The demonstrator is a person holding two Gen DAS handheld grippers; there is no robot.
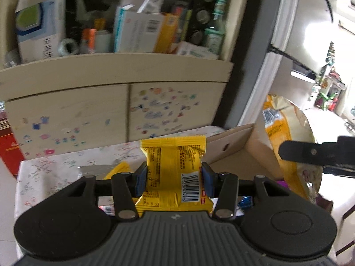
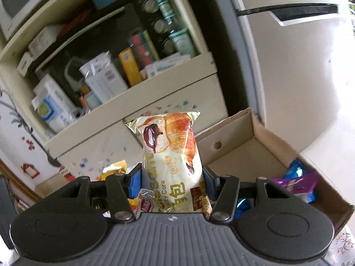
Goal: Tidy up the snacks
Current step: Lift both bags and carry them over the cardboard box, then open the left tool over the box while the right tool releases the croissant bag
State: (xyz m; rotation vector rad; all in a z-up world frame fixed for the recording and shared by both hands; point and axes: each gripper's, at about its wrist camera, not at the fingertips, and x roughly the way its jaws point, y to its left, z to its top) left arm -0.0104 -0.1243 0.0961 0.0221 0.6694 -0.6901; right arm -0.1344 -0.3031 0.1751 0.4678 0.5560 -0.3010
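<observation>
The left tool (image 1: 175,178) pinches a yellow snack pack (image 1: 175,168); the right tool (image 2: 172,181) pinches a croissant pack (image 2: 172,150). Both packs are slippery and puffy; a bump on the cardboard box (image 2: 261,153) rim might knock one loose.

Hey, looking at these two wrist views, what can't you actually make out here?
- Left wrist view: small print on the yellow snack packet is too small to read, and the left gripper body covers its bottom end.
- Right wrist view: lower label of the croissant packet is hidden by the right gripper.
- Right wrist view: the cardboard box holds blue and purple wrappers, partly covered, so their count is unclear.
- Both views: shelf items are blurred.
</observation>
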